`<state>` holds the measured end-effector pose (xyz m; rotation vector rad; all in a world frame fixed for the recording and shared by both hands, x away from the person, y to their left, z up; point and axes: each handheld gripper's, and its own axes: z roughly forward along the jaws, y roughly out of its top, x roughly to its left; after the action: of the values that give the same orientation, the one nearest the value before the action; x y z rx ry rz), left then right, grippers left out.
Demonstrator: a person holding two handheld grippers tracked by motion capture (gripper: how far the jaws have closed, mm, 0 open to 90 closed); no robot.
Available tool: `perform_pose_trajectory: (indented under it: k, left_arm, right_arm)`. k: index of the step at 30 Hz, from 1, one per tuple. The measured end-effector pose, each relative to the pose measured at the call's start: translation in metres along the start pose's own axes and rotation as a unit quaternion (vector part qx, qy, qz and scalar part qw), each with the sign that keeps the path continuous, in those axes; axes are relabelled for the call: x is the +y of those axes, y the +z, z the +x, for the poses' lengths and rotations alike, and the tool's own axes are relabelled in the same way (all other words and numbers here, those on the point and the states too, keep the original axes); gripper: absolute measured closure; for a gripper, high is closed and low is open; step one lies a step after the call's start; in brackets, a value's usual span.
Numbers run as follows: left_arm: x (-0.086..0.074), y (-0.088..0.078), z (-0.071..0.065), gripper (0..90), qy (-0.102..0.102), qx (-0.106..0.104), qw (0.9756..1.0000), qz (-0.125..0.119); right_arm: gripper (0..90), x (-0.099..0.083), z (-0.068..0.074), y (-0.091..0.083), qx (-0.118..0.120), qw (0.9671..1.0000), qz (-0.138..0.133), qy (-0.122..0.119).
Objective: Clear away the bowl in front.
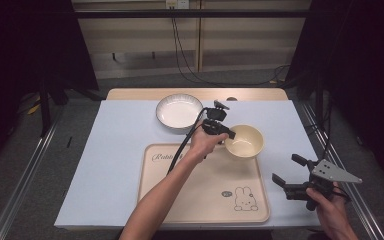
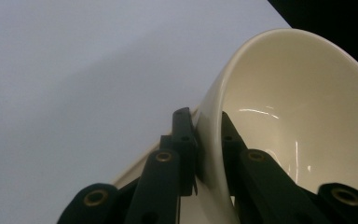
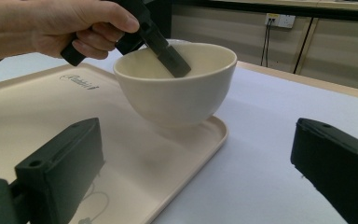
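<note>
Above a white-covered worktop (image 1: pixel 115 150), the cream bowl (image 1: pixel 245 141) was held by its near rim in the clamped left gripper (image 1: pixel 225 132), just over the tray's (image 1: pixel 200 200) far right corner.

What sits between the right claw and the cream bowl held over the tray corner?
Nothing stands there: between the right claw and the bowl lie only bare tray and white table cover, seen in the high view.

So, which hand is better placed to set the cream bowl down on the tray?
Left. The left hand-held gripper is clamped on the rim of the cream bowl, holding it just above the tray. The right hand-held gripper is open, off to the tray's side.
</note>
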<state>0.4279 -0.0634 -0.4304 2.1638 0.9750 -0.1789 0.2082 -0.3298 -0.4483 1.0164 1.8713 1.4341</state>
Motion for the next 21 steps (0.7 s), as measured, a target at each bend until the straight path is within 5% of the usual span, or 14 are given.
perform_pose_trajectory:
  k: [12, 17, 21]
  left_arm:
    - [-0.007, 0.013, 0.005, 82.6, -0.007, 0.005, 0.9999, 0.012]
    - [-0.009, 0.017, 0.008, 82.5, 0.006, 0.015, 0.9994, 0.031]
    - [-0.011, 0.019, 0.008, 82.5, -0.008, 0.01, 0.9996, 0.025]
  right_arm:
    - [2.3, 0.0, 0.0, 0.0, 0.002, 1.0, 0.0, 0.0]
    - [2.4, 0.0, 0.0, 0.0, 0.002, 1.0, 0.001, -0.001]
    - [2.5, 0.0, 0.0, 0.0, 0.0, 1.0, -0.001, 0.0]
